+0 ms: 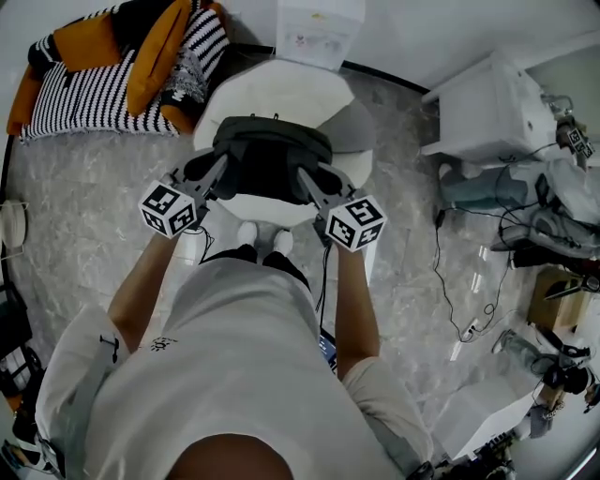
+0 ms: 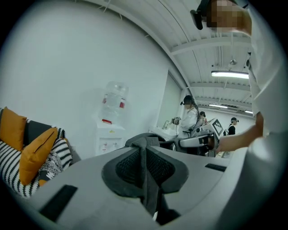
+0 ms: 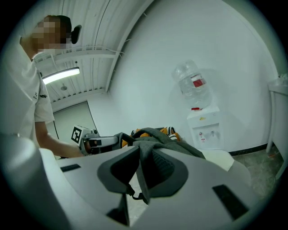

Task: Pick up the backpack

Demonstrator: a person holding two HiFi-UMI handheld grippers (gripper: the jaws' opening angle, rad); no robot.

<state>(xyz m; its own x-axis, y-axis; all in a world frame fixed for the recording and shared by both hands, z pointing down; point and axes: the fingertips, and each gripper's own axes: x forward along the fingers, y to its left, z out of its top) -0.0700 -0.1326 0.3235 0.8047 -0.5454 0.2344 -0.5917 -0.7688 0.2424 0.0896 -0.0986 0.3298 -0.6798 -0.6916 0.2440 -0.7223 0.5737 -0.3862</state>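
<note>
In the head view a dark grey backpack (image 1: 272, 159) hangs between my two grippers, over a white round table (image 1: 281, 98). My left gripper (image 1: 212, 176) is shut on its left shoulder strap and my right gripper (image 1: 312, 183) on its right one. The left gripper view shows a grey strap (image 2: 147, 179) pinched between the dark pads (image 2: 126, 168), with the backpack's top (image 2: 144, 140) just beyond. The right gripper view shows the other strap (image 3: 140, 177) clamped the same way, the backpack body (image 3: 168, 137) behind it and the left gripper (image 3: 96, 143) across from it.
A striped sofa with orange cushions (image 1: 112, 66) stands at the back left. A water dispenser (image 1: 319, 28) is against the far wall. A white cabinet (image 1: 492, 112) and loose cables (image 1: 459, 281) lie to the right. Other people (image 2: 189, 117) stand far off.
</note>
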